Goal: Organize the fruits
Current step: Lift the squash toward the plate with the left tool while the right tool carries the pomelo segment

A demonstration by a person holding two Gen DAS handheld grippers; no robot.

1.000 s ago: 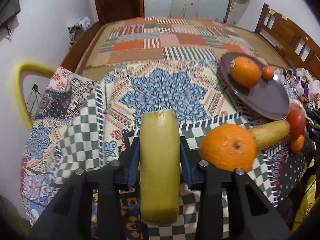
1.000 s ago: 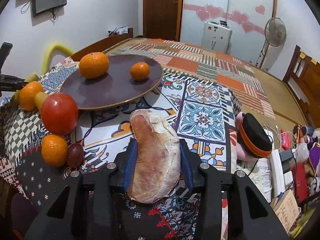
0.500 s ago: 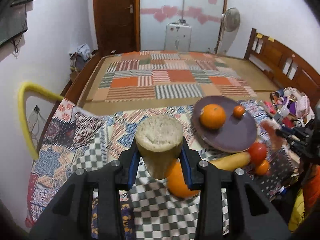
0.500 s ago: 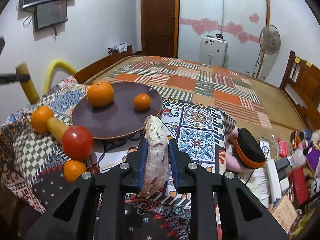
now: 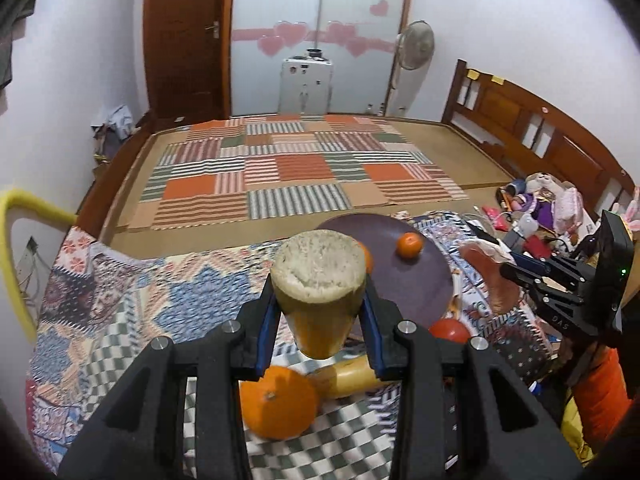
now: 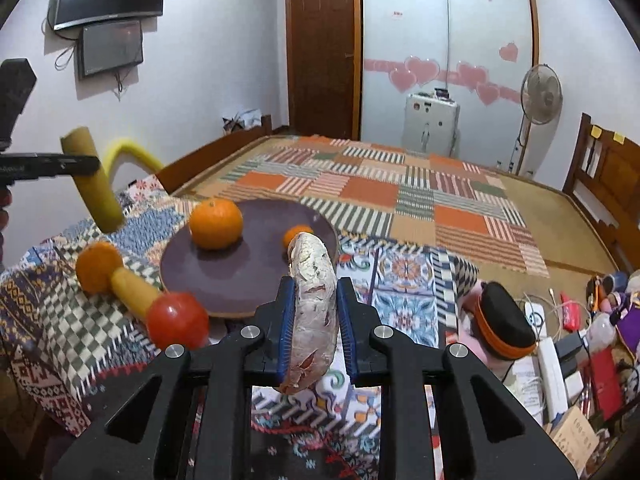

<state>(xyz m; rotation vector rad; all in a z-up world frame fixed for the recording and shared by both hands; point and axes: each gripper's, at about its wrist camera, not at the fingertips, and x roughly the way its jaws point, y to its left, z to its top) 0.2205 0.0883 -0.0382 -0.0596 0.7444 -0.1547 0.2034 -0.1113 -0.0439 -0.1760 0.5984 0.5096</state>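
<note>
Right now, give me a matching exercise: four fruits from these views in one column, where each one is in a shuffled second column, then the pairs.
Column 1
1. yellow banana piece
2. mottled pink fruit
3. large orange
4. red tomato

Column 2
A. on the purple plate
B. on the patterned cloth, beside the plate's near rim
C. clamped in the left gripper
D. clamped in the right gripper

Pairs: 1-C, 2-D, 3-A, 4-B

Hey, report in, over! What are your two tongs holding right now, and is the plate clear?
Left tongs shut on yellow banana piece, lifted. Right tongs shut on wrapped pinkish fruit, lifted. Purple plate holds two oranges; space remains.
</note>
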